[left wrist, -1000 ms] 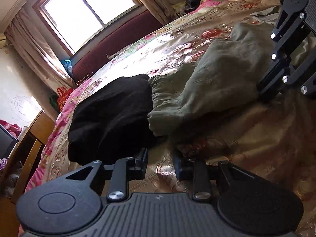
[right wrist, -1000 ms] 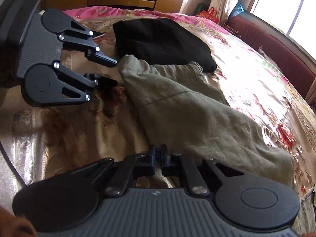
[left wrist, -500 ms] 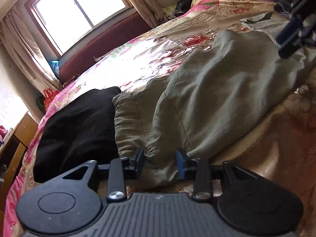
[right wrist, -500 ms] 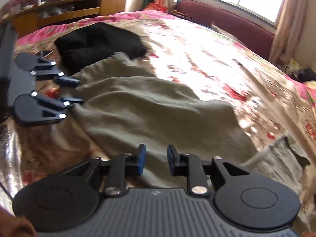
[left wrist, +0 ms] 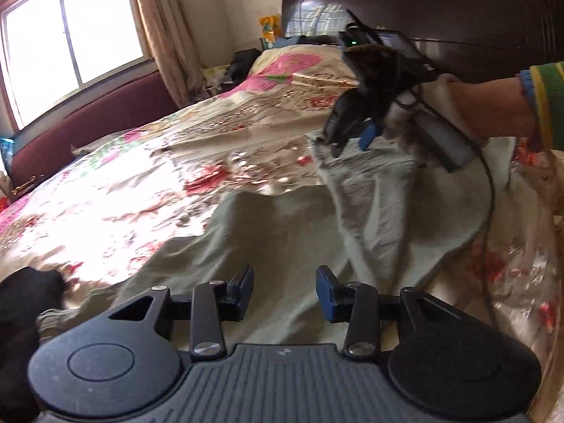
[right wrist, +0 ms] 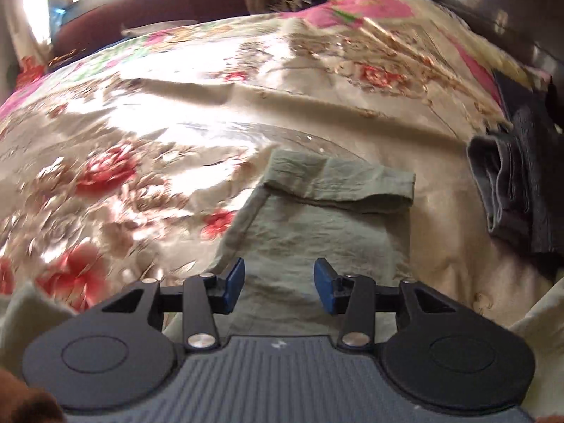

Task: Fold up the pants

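Olive-green pants (left wrist: 289,232) lie spread across a floral bedspread (left wrist: 148,176). In the left wrist view my left gripper (left wrist: 284,292) hovers over the middle of the cloth, its jaws opening with only the fabric below them, nothing pinched. Farther off, the right gripper (left wrist: 352,137) is held by a hand (left wrist: 486,105) over the pants' far end. In the right wrist view my right gripper (right wrist: 279,286) hangs above a leg end whose hem (right wrist: 338,179) is flipped back; its jaws are opening and grip nothing.
A black garment (left wrist: 24,303) lies at the left edge of the left wrist view. Folded grey cloth (right wrist: 511,190) sits at the right of the right wrist view. A dark headboard (left wrist: 440,3) and a window (left wrist: 70,31) bound the bed. A cable (left wrist: 490,211) trails from the right gripper.
Both grippers swept along the pants away from the black garment toward the headboard end. Both sets of jaws, near shut a second ago, have spread apart. The right gripper rolled as it moved.
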